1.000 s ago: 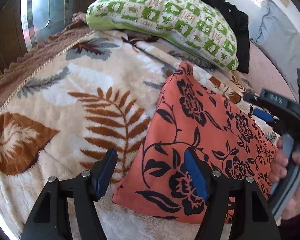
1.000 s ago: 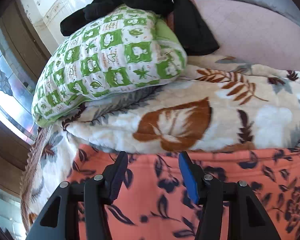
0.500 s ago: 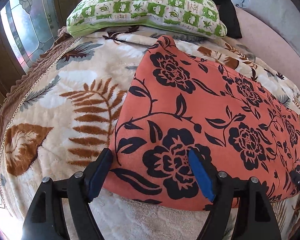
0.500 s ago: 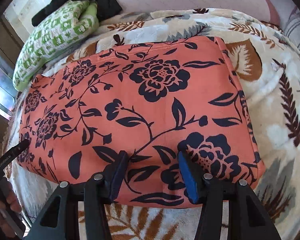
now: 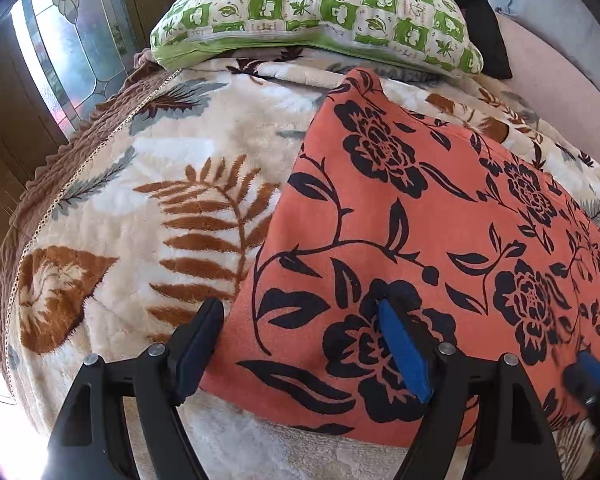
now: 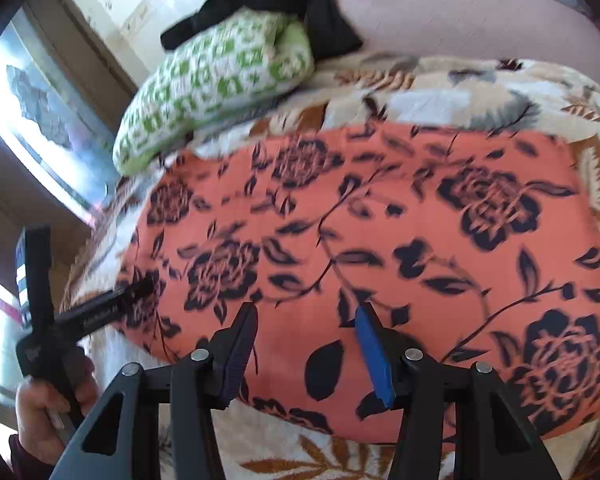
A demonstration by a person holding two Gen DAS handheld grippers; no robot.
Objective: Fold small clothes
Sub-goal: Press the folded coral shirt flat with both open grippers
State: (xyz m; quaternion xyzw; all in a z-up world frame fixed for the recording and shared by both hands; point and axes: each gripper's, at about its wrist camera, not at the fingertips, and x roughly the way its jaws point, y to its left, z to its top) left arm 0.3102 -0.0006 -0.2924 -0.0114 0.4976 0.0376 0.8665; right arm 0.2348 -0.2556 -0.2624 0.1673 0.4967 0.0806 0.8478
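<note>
While the orange cloth with black flowers [image 5: 420, 220] is lying flat on the leaf-patterned fleece blanket [image 5: 140, 208], you are hovering the left gripper [image 5: 300, 344] and right gripper [image 6: 306, 354], both open and empty, over its near edge, probably preparing to pinch and fold it.

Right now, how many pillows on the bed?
1. The green-and-white pillow lies at the far end of the leaf-print blanket, beyond the orange floral garment. The black cloth behind it may hide more.
</note>
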